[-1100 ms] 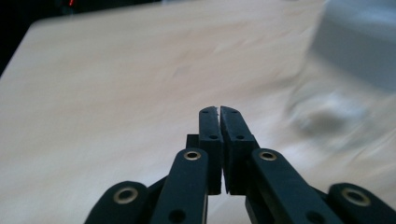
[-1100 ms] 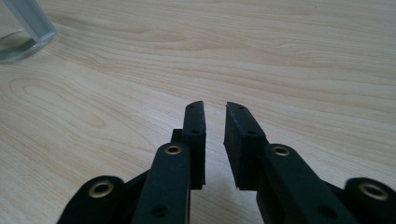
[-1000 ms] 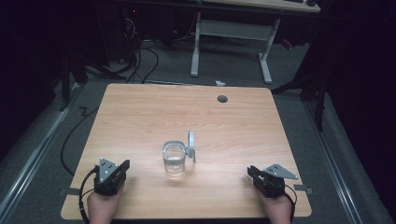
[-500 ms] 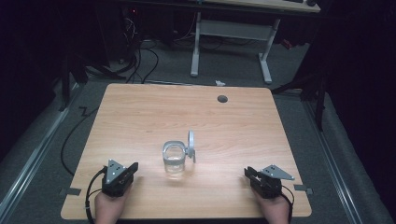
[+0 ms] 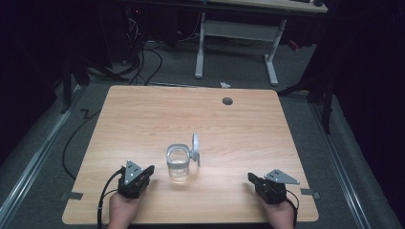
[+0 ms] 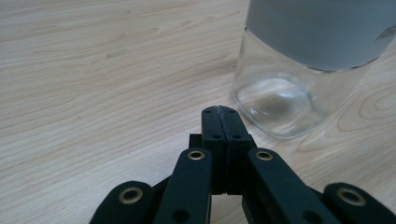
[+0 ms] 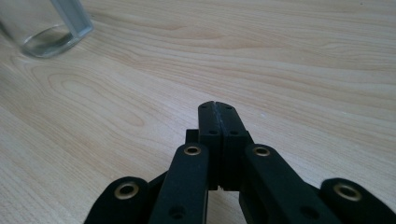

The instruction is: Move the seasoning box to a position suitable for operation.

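Observation:
A clear glass jar [image 5: 178,163] stands upright near the middle of the wooden table [image 5: 143,114], and its round lid [image 5: 195,148] leans on edge against the jar's right side. My left gripper [image 5: 149,170] lies close to the jar's left, shut and empty. In the left gripper view the pressed-together tips [image 6: 220,109] point just left of the jar's base [image 6: 275,102]. My right gripper [image 5: 251,177] rests at the front right, well away from the jar. Its jaws have just closed with nothing between them [image 7: 214,105]. The jar [image 7: 39,37] and lid edge [image 7: 74,18] sit far off.
A dark cable hole [image 5: 227,100] marks the table's far right part. Beyond the table stands another desk on white legs [image 5: 200,47], with cables [image 5: 143,52] on the floor. Tape strips [image 5: 71,195] stick out at the table's front corners.
My left gripper has slid to the right, closer to the jar. The right gripper has kept its place. Jar and lid have not moved.

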Motion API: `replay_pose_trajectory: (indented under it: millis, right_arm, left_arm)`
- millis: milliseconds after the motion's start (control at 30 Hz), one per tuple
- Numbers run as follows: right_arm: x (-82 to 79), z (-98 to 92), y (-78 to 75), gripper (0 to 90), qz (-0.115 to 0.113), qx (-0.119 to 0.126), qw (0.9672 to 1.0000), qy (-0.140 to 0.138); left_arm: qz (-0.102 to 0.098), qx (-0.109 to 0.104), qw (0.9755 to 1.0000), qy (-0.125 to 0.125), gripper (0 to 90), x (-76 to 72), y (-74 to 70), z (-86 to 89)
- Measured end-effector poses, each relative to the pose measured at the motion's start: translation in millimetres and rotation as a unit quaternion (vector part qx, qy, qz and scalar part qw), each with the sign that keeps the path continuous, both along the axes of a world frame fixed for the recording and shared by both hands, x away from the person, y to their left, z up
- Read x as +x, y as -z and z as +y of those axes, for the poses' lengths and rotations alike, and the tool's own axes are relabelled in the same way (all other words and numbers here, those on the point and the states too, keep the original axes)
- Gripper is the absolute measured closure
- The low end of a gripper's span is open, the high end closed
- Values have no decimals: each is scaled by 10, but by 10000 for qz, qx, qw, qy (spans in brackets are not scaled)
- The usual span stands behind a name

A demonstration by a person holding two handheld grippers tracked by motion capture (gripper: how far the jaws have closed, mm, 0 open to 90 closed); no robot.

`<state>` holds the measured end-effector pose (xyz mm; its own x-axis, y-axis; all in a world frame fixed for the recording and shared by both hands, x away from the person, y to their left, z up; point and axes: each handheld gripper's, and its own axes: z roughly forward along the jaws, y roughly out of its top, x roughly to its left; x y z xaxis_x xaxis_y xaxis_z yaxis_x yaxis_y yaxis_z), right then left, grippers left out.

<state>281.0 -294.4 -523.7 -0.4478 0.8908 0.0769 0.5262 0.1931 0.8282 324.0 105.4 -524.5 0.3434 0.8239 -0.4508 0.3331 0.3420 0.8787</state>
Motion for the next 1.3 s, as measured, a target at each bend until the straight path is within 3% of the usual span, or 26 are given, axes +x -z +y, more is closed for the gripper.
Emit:
replay_pose_trajectory:
  millis: [167, 467, 1000, 1267, 1300]
  right_arm:
    - [-6, 25, -16, 900, -8, -5, 10000, -14]
    - [-19, 56, -14, 899, -75, -54, 9999, -117]
    - [-17, 46, -3, 897, -84, -65, 9998, -141]
    - [-13, 43, 0, 896, -97, -75, 9998, -123]
    - [-12, 46, 3, 896, -74, -75, 9999, -116]
  left_arm:
    - [-50, 107, 9998, 159, 900, 11, 2, -131]
    - [-26, 90, 9997, 223, 900, 38, 12, -267]
    - [-55, 83, 9997, 239, 900, 56, -18, -328]
    - [-47, -3, 9988, 484, 900, -84, -47, -465]
    - [-64, 4, 9981, 611, 900, -131, -54, -551]
